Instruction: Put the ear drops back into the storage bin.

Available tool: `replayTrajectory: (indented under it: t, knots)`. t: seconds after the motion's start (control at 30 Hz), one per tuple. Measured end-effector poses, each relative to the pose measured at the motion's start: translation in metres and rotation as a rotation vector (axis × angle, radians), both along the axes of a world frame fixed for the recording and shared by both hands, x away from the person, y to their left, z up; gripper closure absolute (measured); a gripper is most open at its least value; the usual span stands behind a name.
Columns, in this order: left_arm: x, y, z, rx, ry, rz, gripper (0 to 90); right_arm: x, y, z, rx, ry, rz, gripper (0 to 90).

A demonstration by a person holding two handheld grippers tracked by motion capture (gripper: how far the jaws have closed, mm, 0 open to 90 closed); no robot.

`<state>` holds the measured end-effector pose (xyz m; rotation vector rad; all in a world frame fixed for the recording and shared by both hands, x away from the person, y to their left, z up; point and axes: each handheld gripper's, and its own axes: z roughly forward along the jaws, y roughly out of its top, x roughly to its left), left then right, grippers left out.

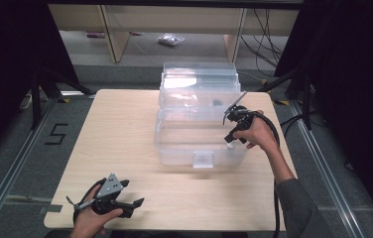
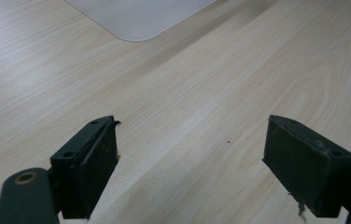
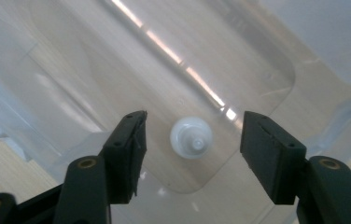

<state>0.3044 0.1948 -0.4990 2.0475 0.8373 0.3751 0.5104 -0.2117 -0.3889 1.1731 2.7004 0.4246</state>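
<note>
So my right gripper (image 3: pixel 191 140) is hanging inside the clear plastic bin (image 1: pixel 174 148), near the bin's right front corner. Its jaws are spread wide and pointing straight down at a small white bottle (image 3: pixel 191 137) standing on the bin floor. In the right gripper view I'm looking right down on the bottle's cap, and it sits between the two jaws with a clear gap on each side, so nothing is touching it. From the high view my right gripper (image 1: pixel 233 135) is dipped over the bin's right wall, with my hand wrapped around the handle and the cable trailing back off toward me.

The bin itself sits in the middle of the wooden table (image 1: pixel 120 129), toward the far edge, with its lid (image 1: pixel 199 74) flipped up behind it.

My left gripper (image 1: pixel 131 202) is well apart from the bin, down at the near left corner of the table, held low over the bare wood. Its jaws are spread too and hold nothing. In the left gripper view I see the wood grain between the jaws, and a rounded pale corner of the bin (image 2: pixel 141 18) farther off.
</note>
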Motion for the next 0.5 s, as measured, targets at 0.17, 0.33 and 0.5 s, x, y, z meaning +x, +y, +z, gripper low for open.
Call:
replayTrajectory:
  t: [0.17, 0.33, 0.5]
  knots:
    - [0.000, 0.000, 0.000, 0.000, 0.000, 0.001, 17.1, -0.008, 0.000, 0.008, 0.017, -0.036, 0.003, 35.5]
    - [0.000, 0.000, 0.000, 0.000, 0.000, 0.002, 17.1, -0.014, 0.000, 0.012, 0.037, -0.047, 0.000, 32.5]
    - [0.000, 0.000, 0.000, 0.000, 0.000, 0.002, 17.0, -0.019, 0.000, 0.016, 0.053, -0.070, 0.018, 30.5]
